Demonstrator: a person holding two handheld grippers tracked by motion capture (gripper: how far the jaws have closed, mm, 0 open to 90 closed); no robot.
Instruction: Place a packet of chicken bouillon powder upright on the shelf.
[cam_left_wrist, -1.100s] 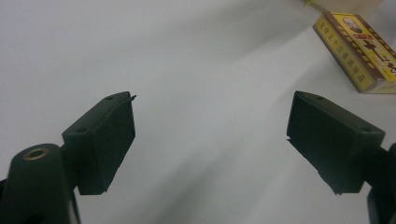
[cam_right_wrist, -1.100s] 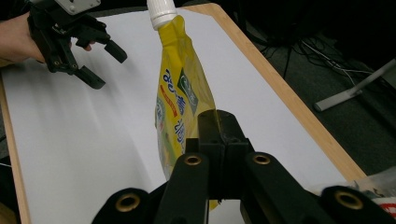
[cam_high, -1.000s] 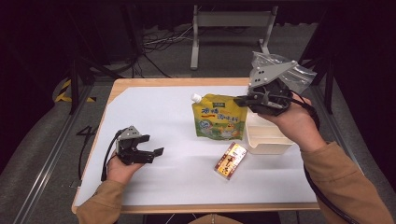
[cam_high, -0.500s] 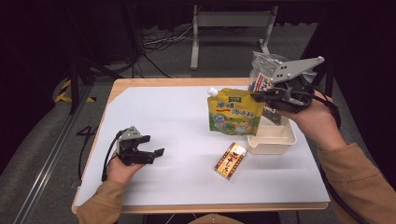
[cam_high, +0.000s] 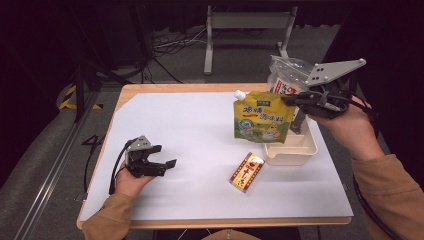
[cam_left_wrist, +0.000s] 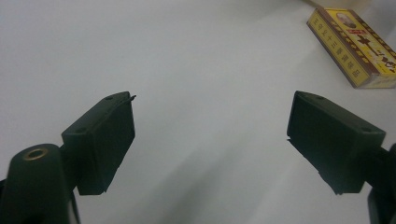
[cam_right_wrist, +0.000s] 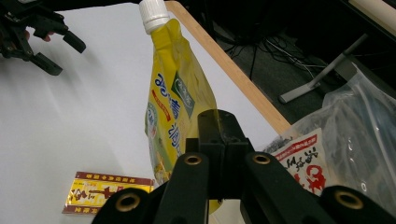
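Left gripper (cam_high: 167, 164) rests on the table (cam_high: 200, 130), jaws wide apart, holding nothing. Beyond it, right gripper (cam_high: 292, 100) clamps the yellow spouted pouch (cam_high: 262, 120) edge; pouch hangs upright, long axis vertical, white cap (cam_high: 240, 94) up, above the white tray (cam_high: 292, 150).

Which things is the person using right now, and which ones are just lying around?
In use:
- yellow pouch, gripped by the right gripper
- white tray, just below the pouch

Lying about:
- yellow and red box, flat on the table
- clear bag, behind the tray
- left gripper, open, resting on the table
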